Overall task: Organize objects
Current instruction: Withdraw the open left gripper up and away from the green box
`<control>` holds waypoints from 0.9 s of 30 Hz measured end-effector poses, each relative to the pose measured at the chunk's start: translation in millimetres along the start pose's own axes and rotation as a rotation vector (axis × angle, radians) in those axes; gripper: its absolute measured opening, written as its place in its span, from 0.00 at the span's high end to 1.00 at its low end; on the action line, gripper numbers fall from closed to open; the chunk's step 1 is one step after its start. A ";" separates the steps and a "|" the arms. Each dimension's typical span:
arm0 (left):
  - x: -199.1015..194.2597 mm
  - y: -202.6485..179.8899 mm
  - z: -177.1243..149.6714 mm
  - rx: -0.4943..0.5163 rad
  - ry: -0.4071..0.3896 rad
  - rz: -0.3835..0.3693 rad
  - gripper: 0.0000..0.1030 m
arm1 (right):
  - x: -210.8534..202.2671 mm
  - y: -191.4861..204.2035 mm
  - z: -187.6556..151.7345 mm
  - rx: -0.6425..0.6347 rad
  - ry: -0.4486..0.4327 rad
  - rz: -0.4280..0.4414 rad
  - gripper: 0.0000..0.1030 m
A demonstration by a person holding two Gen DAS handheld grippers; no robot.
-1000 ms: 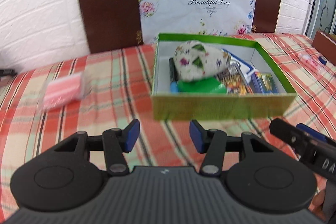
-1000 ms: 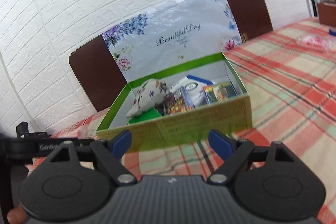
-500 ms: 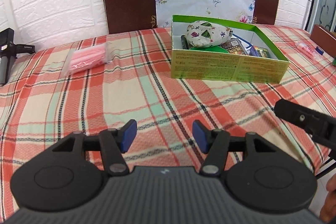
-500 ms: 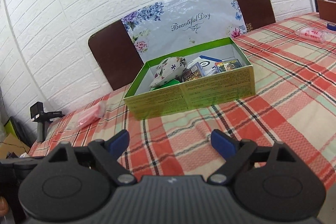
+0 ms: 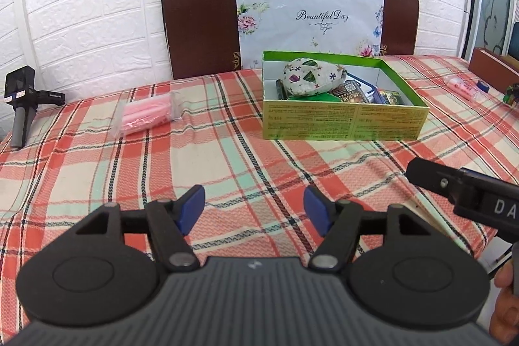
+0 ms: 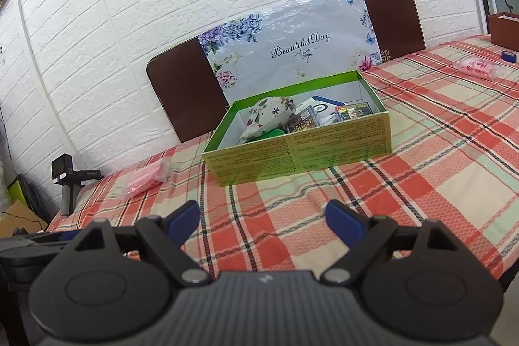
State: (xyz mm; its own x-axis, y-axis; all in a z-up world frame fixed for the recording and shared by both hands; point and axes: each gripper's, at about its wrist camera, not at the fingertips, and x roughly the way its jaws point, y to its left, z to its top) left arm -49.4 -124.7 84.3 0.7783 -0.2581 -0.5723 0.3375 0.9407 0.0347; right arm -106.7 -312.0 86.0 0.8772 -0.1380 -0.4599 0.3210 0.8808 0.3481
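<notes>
A green open box (image 5: 343,122) (image 6: 301,156) stands on the plaid-covered table and holds a floral fabric pouch (image 5: 309,76) (image 6: 267,117), card packs and other small items. A pink packet in clear plastic (image 5: 146,115) (image 6: 146,179) lies to the box's left. My left gripper (image 5: 254,209) is open and empty, well in front of the box near the table's front edge. My right gripper (image 6: 262,221) is open and empty, also in front of the box; its body shows in the left wrist view (image 5: 464,193).
A brown board with a floral "Beautiful Day" sheet (image 5: 308,21) leans on the white brick wall. A small camera on a handle (image 5: 21,99) stands at the far left. A clear pink packet (image 5: 462,85) (image 6: 476,67), blue tape (image 6: 507,55) and a brown box (image 5: 493,67) sit far right.
Both grippers have pulled back from the box toward the table's front edge. Both stay open and empty.
</notes>
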 end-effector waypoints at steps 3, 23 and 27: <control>-0.2 -1.3 -2.3 0.014 0.005 0.011 0.33 | 0.8 -2.4 0.0 0.014 -0.010 0.010 0.15; 44.0 11.2 -9.9 -0.016 0.103 0.049 0.33 | 37.7 -8.0 -16.6 -0.013 0.061 -0.017 0.23; 60.7 17.8 -14.8 -0.030 0.136 0.060 0.33 | 54.0 -8.6 -22.4 -0.025 0.098 -0.028 0.28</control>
State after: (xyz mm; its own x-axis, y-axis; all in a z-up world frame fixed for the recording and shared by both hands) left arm -4.0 -120.4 38.1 0.7170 -0.1708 -0.6758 0.2748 0.9602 0.0489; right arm -70.1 -316.9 39.9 0.8286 -0.1184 -0.5471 0.3345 0.8884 0.3144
